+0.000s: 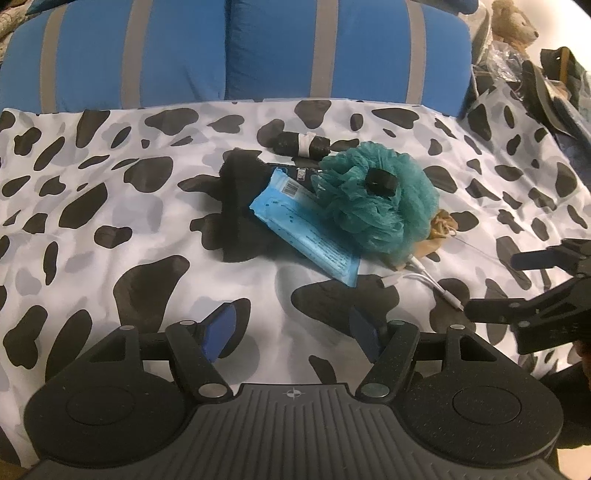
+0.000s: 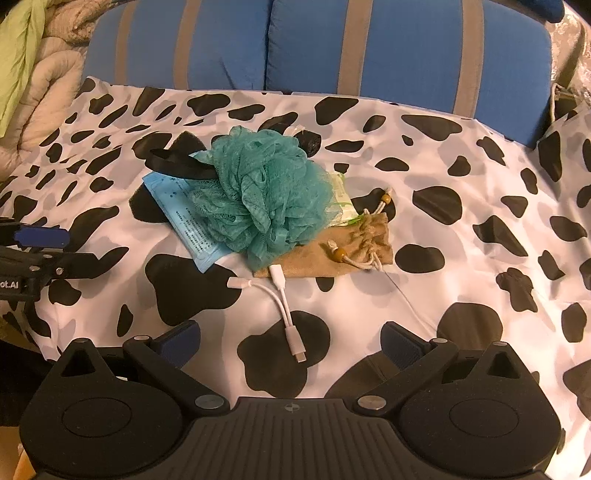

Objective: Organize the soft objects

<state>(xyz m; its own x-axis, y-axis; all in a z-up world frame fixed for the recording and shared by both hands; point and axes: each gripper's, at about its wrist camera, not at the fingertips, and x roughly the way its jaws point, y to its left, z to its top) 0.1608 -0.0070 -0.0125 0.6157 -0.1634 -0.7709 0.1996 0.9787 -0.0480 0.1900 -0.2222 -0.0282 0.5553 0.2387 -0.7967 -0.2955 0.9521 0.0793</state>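
Observation:
A teal mesh bath pouf (image 1: 376, 199) (image 2: 258, 195) lies in a small heap on the cow-print sheet (image 1: 110, 206) (image 2: 461, 236). Under it are a blue wipes packet (image 1: 306, 229) (image 2: 184, 218), a black fuzzy cloth (image 1: 236, 192), a tan drawstring pouch (image 2: 354, 247) (image 1: 439, 229) and a pale green packet (image 2: 341, 201). A black roll with a white band (image 1: 301, 144) lies behind the heap. My left gripper (image 1: 291, 328) is open and empty, short of the heap. My right gripper (image 2: 291, 343) is also open, over a white adapter cable (image 2: 284, 299) (image 1: 424, 277).
Two blue cushions with grey stripes (image 1: 236, 55) (image 2: 317, 44) back the sheet. A beige quilt (image 2: 48, 85) is piled at the left in the right wrist view. A plush bear (image 1: 515, 22) and dark clutter (image 1: 554, 85) sit at the far right in the left wrist view.

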